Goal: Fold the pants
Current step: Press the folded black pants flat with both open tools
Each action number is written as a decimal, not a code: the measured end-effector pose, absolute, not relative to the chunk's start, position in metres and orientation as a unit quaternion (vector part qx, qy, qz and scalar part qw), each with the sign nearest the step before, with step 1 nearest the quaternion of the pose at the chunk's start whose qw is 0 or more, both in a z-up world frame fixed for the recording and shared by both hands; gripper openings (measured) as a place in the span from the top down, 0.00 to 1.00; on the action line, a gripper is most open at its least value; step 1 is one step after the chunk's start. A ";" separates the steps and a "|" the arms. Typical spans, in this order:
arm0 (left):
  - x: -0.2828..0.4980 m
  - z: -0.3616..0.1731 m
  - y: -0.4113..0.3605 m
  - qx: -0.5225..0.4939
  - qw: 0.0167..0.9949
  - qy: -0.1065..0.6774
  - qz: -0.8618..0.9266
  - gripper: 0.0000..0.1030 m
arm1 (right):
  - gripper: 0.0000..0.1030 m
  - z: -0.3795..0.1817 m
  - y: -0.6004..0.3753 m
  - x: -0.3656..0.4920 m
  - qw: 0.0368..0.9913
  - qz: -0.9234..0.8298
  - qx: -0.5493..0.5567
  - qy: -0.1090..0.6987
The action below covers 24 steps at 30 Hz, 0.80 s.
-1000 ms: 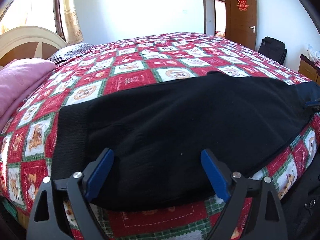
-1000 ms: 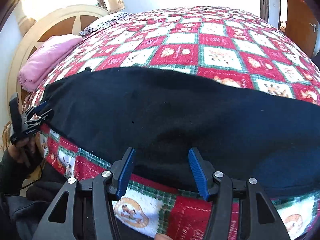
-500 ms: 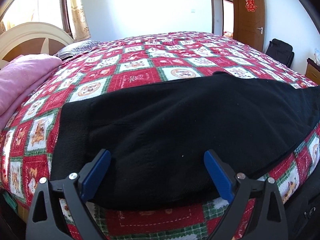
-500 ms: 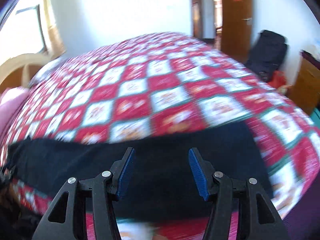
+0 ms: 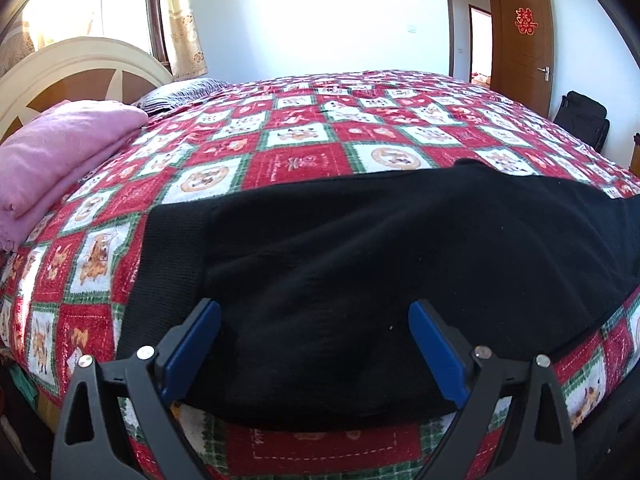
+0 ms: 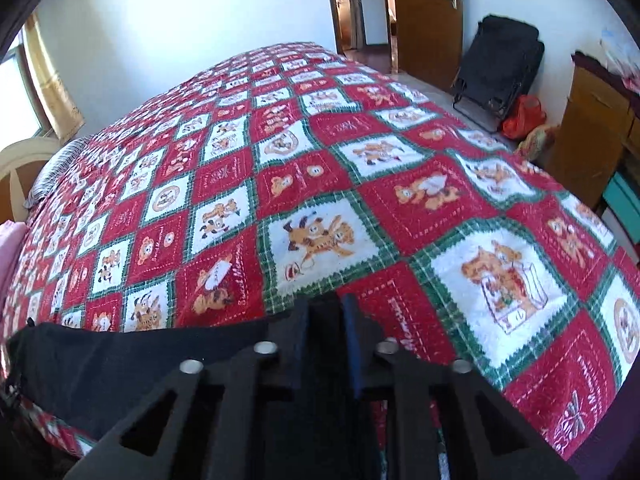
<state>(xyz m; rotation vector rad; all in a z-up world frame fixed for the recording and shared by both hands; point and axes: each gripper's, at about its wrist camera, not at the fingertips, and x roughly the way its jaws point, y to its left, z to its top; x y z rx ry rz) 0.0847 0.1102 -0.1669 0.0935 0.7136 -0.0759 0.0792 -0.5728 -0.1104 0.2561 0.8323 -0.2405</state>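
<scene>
On bedspread (image 5: pixel 304 160) | pants (image 5: pixel 380 264) under wide left tongs (image 5: pixel 314 344) | right tongs (image 6: pixel 326 340) just clamped pants' end

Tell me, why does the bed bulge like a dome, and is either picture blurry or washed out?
Left wrist view: the fisheye lens bows the bed; the window and the wall are blown out white, and the black pants lose detail. Right wrist view: same bulge, slightly soft; the tongs in the foreground look dark and fuzzy.
</scene>
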 end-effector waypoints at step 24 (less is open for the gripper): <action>0.080 -0.160 0.099 0.054 0.940 0.333 -0.051 0.05 | 0.44 -0.110 -0.593 0.005 0.892 -0.078 0.222 0.385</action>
